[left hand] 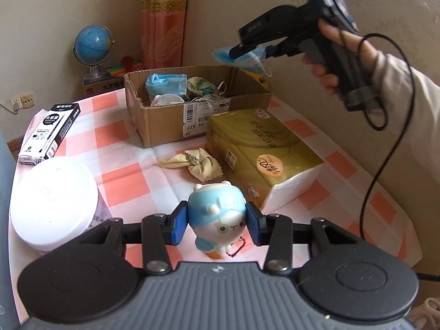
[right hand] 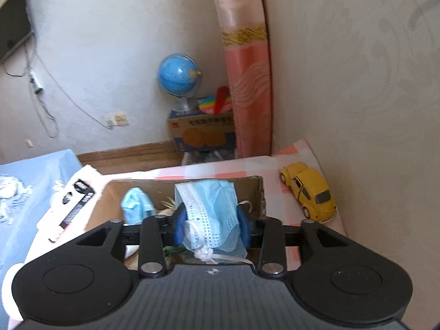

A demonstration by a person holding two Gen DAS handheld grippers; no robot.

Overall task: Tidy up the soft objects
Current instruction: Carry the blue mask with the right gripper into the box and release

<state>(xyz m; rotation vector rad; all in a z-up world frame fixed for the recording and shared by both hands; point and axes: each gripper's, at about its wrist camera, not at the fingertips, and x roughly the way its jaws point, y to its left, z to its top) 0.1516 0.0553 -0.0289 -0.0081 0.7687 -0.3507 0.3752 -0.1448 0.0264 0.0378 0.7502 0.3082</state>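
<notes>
My left gripper (left hand: 216, 224) is shut on a blue and white soft toy figure (left hand: 217, 214) and holds it above the checked tablecloth. My right gripper (right hand: 211, 224) is shut on a blue face mask (right hand: 211, 214) and holds it above the cardboard box (right hand: 110, 206). It also shows in the left wrist view (left hand: 242, 52), over the box's (left hand: 165, 126) right rim. Inside the box lie another blue mask (left hand: 165, 84), a white cloth and a patterned pouch (left hand: 199, 86). A crumpled yellow cloth (left hand: 194, 163) lies on the table in front of the box.
A gold tissue pack (left hand: 261, 148) lies right of the yellow cloth. A white round lid (left hand: 55, 200) and a black pen box (left hand: 49, 134) are at the left. A yellow toy car (right hand: 309, 192) stands right of the box by the wall. A globe (left hand: 93, 46) stands behind.
</notes>
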